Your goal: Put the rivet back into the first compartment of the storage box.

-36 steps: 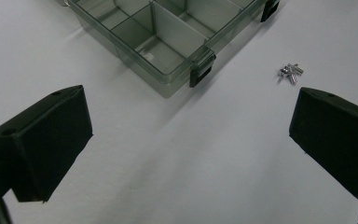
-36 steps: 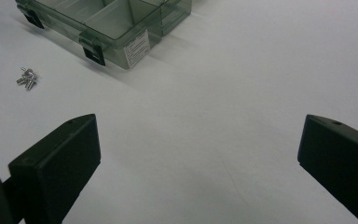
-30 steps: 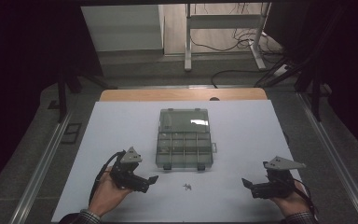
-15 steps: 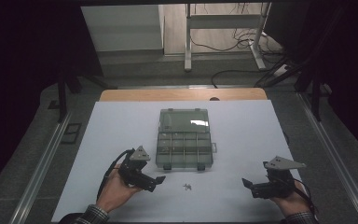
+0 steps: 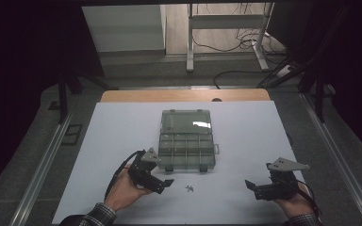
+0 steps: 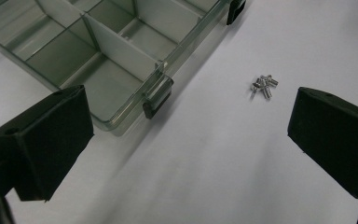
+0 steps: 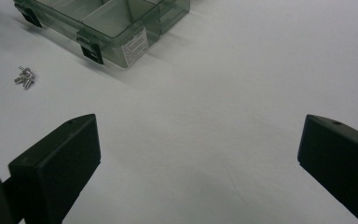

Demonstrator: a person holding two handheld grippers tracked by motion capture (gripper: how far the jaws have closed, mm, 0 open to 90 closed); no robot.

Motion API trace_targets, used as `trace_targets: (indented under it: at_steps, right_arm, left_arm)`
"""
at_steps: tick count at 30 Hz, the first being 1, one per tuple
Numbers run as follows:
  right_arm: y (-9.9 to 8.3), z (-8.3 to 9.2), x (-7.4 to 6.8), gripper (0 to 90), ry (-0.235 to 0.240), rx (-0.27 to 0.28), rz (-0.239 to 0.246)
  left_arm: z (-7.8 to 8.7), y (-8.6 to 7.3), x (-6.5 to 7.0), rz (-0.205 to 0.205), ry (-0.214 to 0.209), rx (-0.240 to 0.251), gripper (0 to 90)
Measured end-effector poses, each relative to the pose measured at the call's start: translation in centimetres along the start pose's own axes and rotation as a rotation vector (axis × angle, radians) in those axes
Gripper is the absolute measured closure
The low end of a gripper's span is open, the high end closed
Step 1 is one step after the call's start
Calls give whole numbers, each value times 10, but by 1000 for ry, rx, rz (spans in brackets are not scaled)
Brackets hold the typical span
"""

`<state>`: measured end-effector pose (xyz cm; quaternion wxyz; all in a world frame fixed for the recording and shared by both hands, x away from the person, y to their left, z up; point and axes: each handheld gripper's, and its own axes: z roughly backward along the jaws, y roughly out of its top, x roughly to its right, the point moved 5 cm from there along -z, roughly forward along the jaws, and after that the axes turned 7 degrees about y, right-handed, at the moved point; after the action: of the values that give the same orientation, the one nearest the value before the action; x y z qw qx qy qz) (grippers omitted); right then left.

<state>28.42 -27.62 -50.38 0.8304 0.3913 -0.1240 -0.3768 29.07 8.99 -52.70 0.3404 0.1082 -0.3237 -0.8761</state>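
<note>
- Left gripper (image 5: 166,181), jaws spread and empty, hovers beside my screws (image 5: 190,189).
- Right gripper (image 5: 250,184), likewise released, waits well apart.
- White table (image 5: 245,136); dark room, grey floor beyond.
- One clear compartment box (image 5: 186,139); one small cluster of screws just before it.

One label is present: a small white sticker (image 7: 135,45) on the outer side wall of the clear compartment box (image 7: 112,21), at the 11 o'clock position in the right gripper view, just beside a black latch (image 7: 92,52). It carries several lines of print, too small and blurred to read. No other text, brand, number or sign is legible.
</note>
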Motion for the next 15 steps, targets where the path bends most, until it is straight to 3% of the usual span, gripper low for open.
trace_targets:
  at_steps: [5, 15]
  right_arm:
    - [0, 0, 0, 0, 0, -2, 1]
    - [-1, 0, 0, 0, -1, -8, 5]
  left_arm:
    - [-7, 3, 2, -7, -8, -10, 29]
    - [-17, 8, 8, -48, -37, -11, 164]
